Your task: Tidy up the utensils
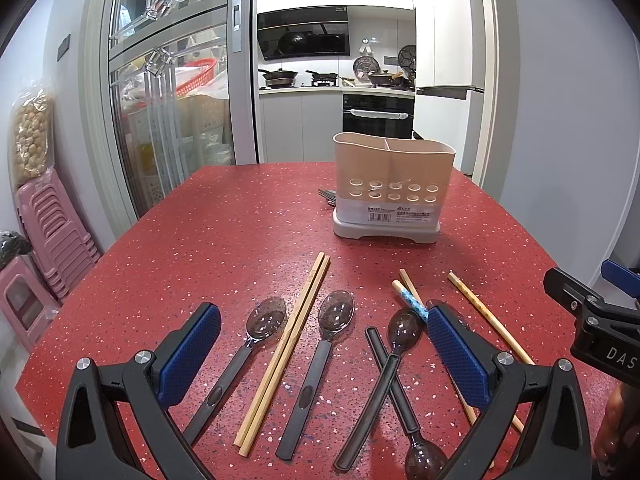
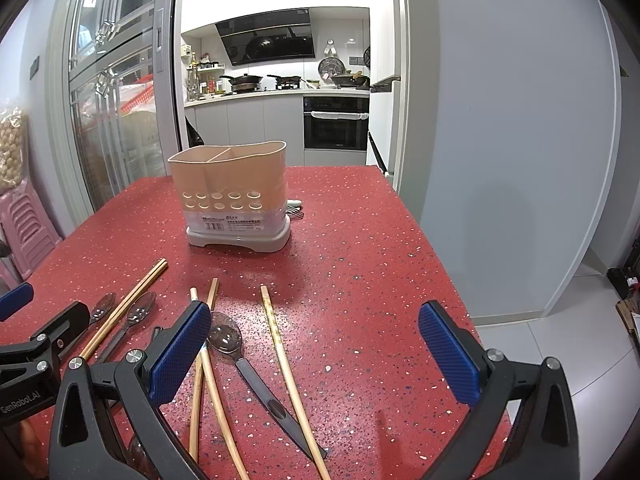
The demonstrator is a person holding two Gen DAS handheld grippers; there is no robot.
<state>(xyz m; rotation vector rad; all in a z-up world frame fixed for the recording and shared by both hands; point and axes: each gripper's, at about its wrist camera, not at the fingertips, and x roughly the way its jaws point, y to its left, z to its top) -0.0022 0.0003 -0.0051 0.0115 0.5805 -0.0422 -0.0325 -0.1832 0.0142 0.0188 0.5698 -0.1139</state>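
Observation:
A beige two-compartment utensil holder [image 1: 394,184] stands empty on the red speckled table [image 1: 200,240]; it also shows in the right wrist view [image 2: 232,196]. Near the front edge lie several dark spoons [image 1: 262,322] [image 1: 334,314] [image 1: 404,330], a pair of wooden chopsticks [image 1: 288,340] and loose chopsticks [image 1: 486,314]. My left gripper [image 1: 324,344] is open above the spoons. My right gripper [image 2: 314,352] is open above a spoon [image 2: 228,338] and loose chopsticks [image 2: 280,344], and holds nothing.
Forks [image 2: 295,211] lie behind the holder. Pink stools [image 1: 52,232] stand left of the table. A sliding glass door and a kitchen lie beyond. The table's right edge drops to a tiled floor [image 2: 592,344].

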